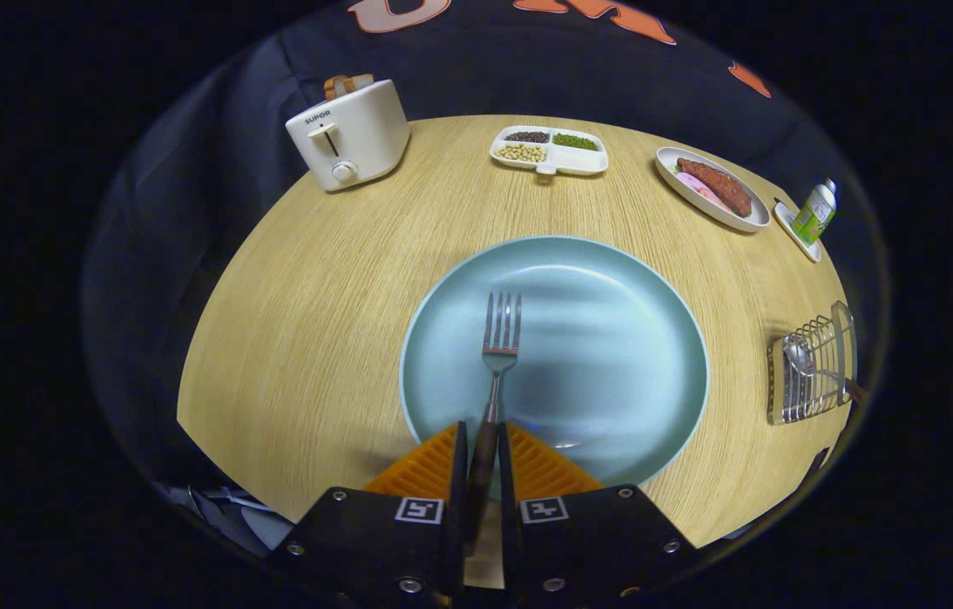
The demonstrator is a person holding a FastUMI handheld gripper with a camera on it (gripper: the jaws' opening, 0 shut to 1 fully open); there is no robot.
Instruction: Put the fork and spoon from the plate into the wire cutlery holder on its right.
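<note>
A metal fork with a dark wooden handle lies over the pale blue plate, tines pointing away from me. My gripper is shut on the fork's handle, both fingers pressing its sides near the plate's near rim. Whether the fork rests on the plate or hangs just above it, I cannot tell. The wire cutlery holder stands to the right of the plate at the table's edge. A spoon lies inside it, bowl toward the plate.
On the round wooden table, a white toaster holding bread stands far left. A divided dish of beans, an oval dish of meat and a small green bottle on a tray line the far edge.
</note>
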